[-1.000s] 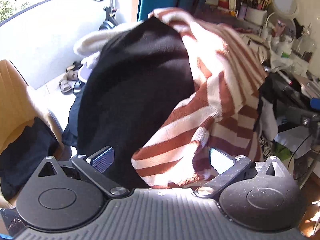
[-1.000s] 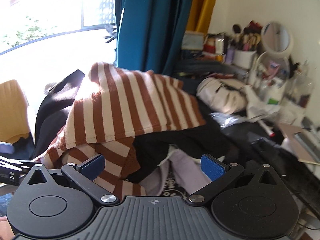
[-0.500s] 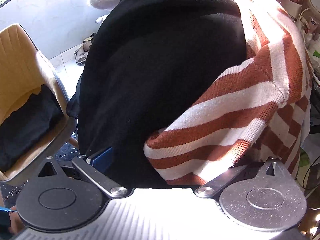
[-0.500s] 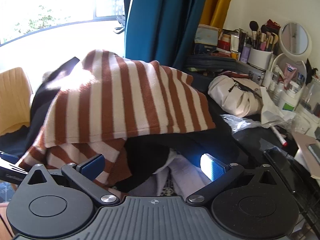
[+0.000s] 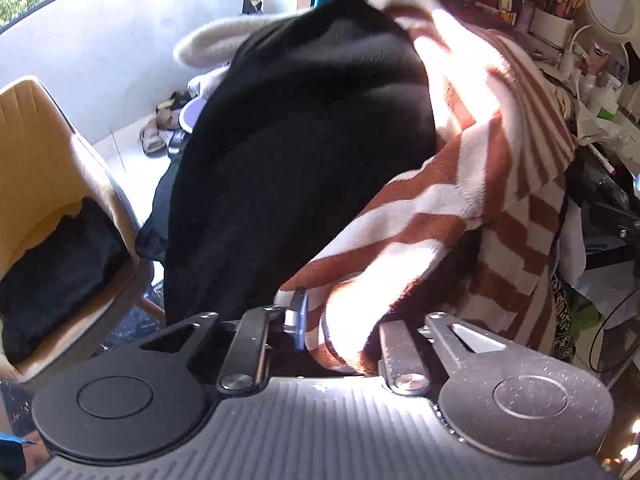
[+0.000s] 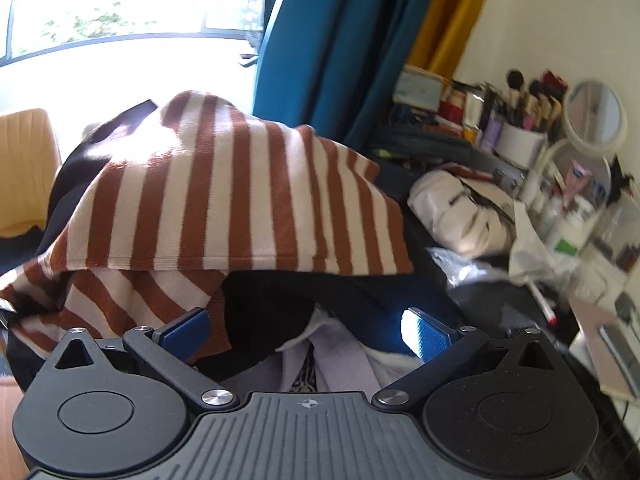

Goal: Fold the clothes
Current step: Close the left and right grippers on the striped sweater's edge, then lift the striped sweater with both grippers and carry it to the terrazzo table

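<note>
Left wrist view: the left gripper (image 5: pixel 336 332), wide apart half a second ago, has now clamped onto the striped sweater's (image 5: pixel 472 184) hem atop the heaped black garment (image 5: pixel 300 128). Grip secured, lifting looks possible. Right gripper (image 6: pixel 308 334) hangs spread, holding nothing.

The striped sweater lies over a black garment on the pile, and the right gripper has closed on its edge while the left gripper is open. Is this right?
The grippers are swapped. In the left wrist view the left gripper is closed on the striped sweater's edge, beside the black garment. In the right wrist view the right gripper is open and holds nothing.
</note>
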A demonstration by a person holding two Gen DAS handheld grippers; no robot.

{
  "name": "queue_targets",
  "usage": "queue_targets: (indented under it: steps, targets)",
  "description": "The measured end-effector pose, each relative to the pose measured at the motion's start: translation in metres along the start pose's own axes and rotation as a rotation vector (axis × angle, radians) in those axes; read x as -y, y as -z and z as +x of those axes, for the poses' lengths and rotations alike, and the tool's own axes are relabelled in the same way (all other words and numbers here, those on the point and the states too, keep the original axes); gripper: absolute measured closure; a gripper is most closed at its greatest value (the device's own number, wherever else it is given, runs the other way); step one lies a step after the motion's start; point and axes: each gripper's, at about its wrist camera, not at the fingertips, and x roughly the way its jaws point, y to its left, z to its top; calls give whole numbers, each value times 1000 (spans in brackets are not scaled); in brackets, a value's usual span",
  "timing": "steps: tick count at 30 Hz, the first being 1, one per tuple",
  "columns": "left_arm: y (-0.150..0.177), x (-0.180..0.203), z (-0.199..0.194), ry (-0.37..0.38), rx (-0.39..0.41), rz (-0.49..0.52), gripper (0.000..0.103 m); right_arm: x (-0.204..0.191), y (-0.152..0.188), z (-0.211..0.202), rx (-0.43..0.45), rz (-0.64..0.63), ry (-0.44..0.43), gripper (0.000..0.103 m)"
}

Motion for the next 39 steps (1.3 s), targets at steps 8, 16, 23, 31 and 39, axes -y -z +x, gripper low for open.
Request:
queue_targets:
  steps: [8,16,23,31,39]
  targets:
    - [-28,-14,-59,55,170,-75,92,-40,-11,12,51,-128,-63,1]
    - [-36,4,-100,64,283,-40,93,-64,-35,17,183,-139,-66,6]
    - [-41,5,-118,67,335,-19,94,-49,-65,40,125,-46,-164,83]
    - [-68,6,-192,117,557,-7,94,11,-131,-16,331,111,-218,99]
    - [-99,10,-277,177,821,28,94,54,-187,-140,622,155,-274,99]
